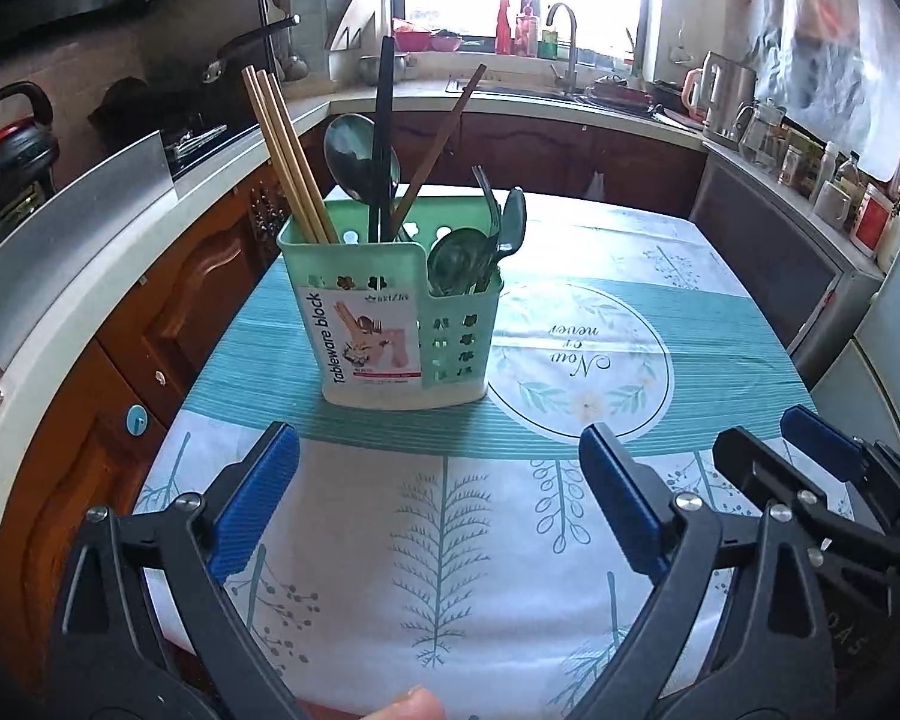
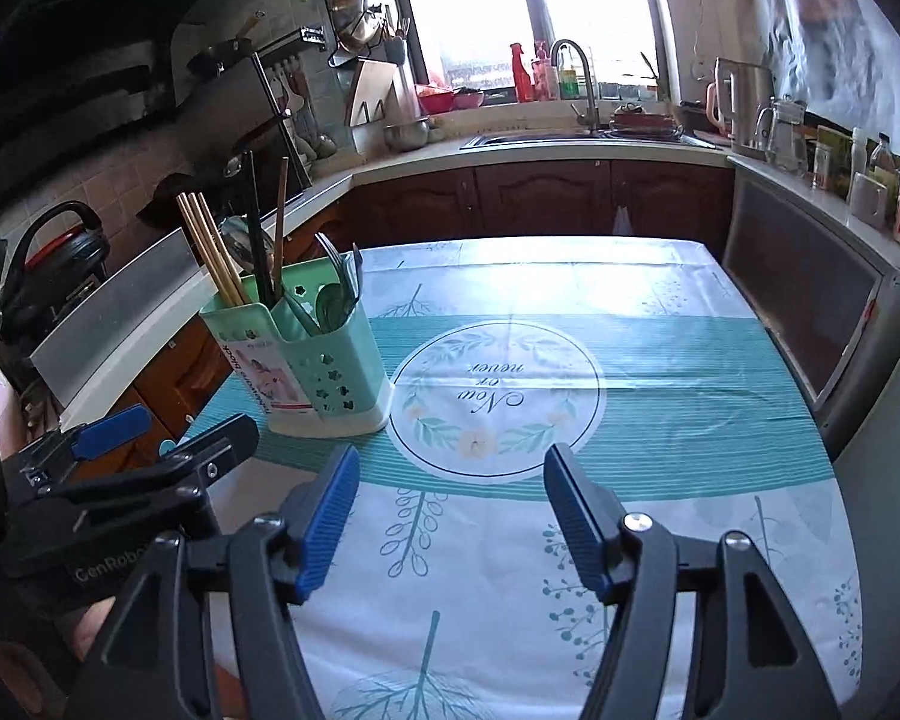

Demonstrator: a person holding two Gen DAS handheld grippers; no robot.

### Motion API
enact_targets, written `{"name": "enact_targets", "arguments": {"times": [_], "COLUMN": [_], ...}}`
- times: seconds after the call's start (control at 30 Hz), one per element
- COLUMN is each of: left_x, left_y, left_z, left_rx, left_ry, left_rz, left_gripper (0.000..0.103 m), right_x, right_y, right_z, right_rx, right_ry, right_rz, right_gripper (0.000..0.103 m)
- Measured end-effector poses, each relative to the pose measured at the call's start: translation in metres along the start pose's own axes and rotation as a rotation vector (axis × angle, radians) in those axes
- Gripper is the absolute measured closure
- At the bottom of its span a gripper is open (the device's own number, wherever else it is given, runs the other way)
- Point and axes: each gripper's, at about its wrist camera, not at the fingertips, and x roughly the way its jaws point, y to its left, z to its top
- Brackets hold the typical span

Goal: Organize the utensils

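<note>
pale green plastic tableware caddy (image 1: 390, 312) sitting on the teal leaf-print tablecloth (image 1: 450, 540), tall side holding wooden chopsticks (image 1: 282, 150), low side steel spoons (image 1: 468, 252), label readable only left-side, left gripper (image 1: 438, 498) and right gripper (image 2: 450, 516) both gaping, holding nothing

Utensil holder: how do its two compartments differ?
The tall compartment holds chopsticks, a ladle and a black utensil, all standing well above its rim; the low compartment holds spoons and a fork, barely clearing its rim. Both are green, flower-perforated.
</note>
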Motion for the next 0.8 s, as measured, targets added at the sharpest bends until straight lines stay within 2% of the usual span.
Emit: {"name": "enact_targets", "arguments": {"times": [0.53, 0.8], "left_x": [0.0001, -0.0050], "left_y": [-0.0045, -0.0057], "left_z": [0.0027, 0.0069], "left_rx": [0.005, 0.009], "left_ry": [-0.012, -0.029], "left_rz": [0.001, -0.003], "left_gripper": [0.010, 0.010], "right_x": [-0.0010, -0.0082], "right_y": [-0.0011, -0.0013], "right_z": [-0.0007, 0.0014], "right_rx": [0.015, 0.008], "right_ry": [0.002, -0.026], "right_rz": [-0.026, -0.043], "right_gripper": [0.039, 0.039]}}
